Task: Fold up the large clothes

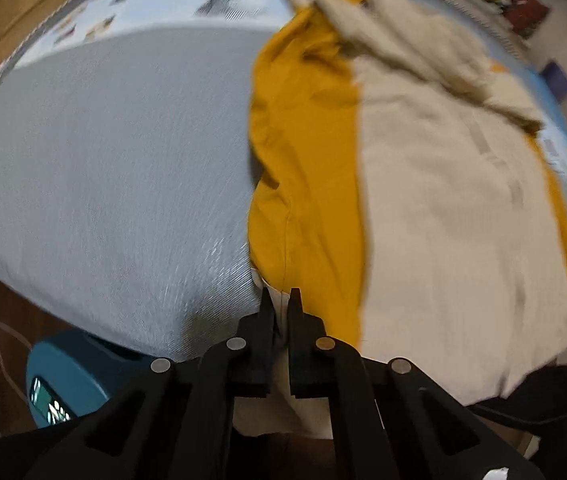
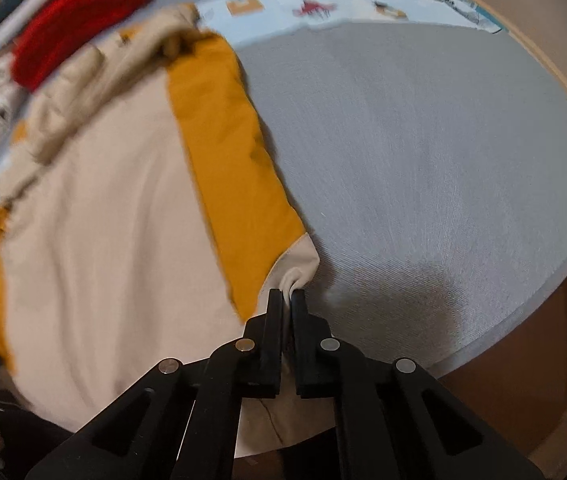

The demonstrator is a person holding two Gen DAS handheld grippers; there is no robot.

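A large cream and mustard-yellow garment point(image 1: 443, 200) lies spread on a grey bed surface point(image 1: 103, 180). My left gripper point(image 1: 281, 300) is shut on the garment's near hem at its left corner, cream cloth showing between the fingers. In the right wrist view the same garment point(image 2: 103, 220) lies to the left, and my right gripper point(image 2: 288, 298) is shut on its cream bottom corner, which bunches at the fingertips. The grey bed surface point(image 2: 423, 160) fills the right of that view.
A red knitted item point(image 2: 79, 16) and other folded clothes sit at the head of the bed. A printed light-blue sheet point(image 1: 143, 12) runs along the far edge. A teal device point(image 1: 67, 376) stands on the floor near the bed edge.
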